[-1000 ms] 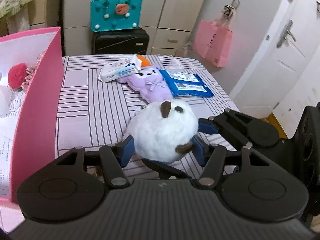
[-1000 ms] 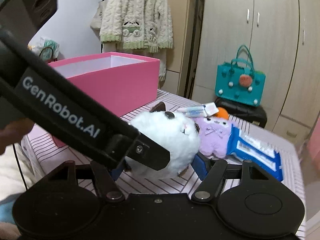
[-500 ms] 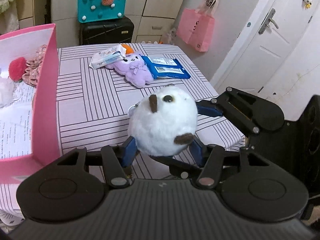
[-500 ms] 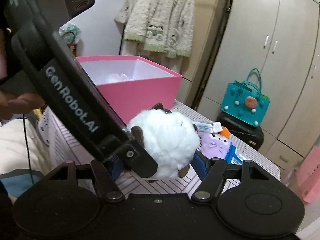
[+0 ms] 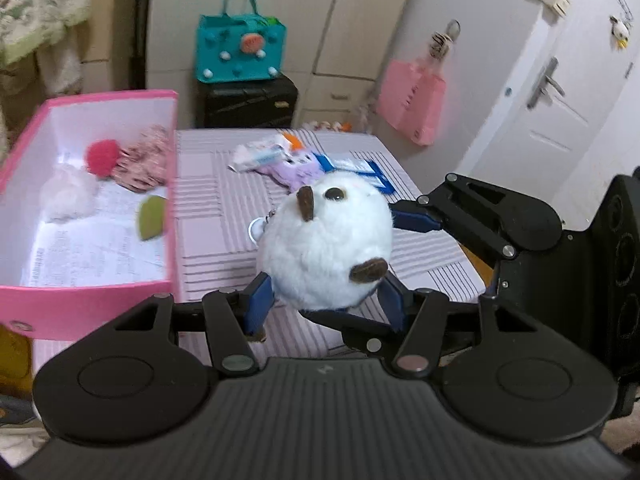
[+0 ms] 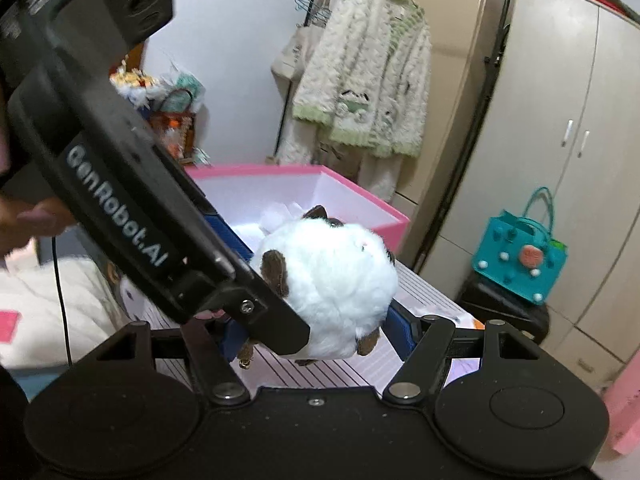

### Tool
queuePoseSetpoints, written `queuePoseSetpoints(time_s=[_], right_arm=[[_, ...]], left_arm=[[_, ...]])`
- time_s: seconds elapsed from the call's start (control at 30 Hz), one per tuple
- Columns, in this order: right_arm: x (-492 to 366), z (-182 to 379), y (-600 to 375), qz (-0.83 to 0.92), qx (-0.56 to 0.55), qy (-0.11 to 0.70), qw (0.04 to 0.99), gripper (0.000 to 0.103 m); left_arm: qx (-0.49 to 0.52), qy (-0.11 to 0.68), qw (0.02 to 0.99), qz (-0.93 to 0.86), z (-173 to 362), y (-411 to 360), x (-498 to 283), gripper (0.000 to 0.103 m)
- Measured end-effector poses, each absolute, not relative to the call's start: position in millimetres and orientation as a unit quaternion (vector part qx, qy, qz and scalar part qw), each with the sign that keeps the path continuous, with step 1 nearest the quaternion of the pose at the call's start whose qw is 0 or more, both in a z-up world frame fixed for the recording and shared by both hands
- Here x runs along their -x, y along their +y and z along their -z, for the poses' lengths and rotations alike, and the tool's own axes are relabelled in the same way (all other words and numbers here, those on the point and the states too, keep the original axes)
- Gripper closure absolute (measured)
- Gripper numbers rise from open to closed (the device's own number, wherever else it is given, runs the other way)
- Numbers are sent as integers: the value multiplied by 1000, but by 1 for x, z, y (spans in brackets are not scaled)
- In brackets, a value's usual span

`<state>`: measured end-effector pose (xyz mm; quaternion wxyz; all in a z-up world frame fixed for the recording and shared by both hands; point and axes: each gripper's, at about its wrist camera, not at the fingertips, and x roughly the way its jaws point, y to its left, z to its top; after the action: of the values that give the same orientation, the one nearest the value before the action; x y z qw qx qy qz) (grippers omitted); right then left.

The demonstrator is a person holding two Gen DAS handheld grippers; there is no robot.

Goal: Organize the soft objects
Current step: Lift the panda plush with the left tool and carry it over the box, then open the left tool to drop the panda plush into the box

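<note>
Several soft things already lie in the pink box [image 5: 96, 296] — both grippers' jaws clamp the white plush ball [image 5: 326, 244], while the purple plush [image 5: 294, 168] waits on the table [image 5: 212, 216].

My left gripper [image 5: 326, 300] is up in the air, both blue fingers [image 5: 258, 306] pressed into the sides of the white plush ball [image 5: 326, 240]. My right gripper [image 6: 316, 330] comes in crosswise, its blue fingers [image 6: 400, 330] squeezing the same ball from the other two sides. Each gripper's black body crosses the other's view. Both are raised, level, clamped.
</note>
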<state>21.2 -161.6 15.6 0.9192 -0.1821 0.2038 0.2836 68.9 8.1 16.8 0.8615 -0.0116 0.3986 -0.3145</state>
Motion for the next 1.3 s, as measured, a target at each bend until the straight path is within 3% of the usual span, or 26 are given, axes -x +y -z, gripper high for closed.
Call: queuePoseSetpoints(time_s=[0.33,0.73,1.0,1.3], right_arm=[[-49,-46,-120,-345,160,193,905,29],[-131,-53,-89,-379,83,253,886,29],[-208,-20,-67,-363,29,345,865,29],[-257,10,-31,-333,91,404,847,29]], left_arm=[[28,368,892,261,-55,60,-68,47],[72,359,903,225,-68,109,-122,46],[134,406,877,218,-36,137,-199,45],[220,482,823,204,32,158,-271,46]])
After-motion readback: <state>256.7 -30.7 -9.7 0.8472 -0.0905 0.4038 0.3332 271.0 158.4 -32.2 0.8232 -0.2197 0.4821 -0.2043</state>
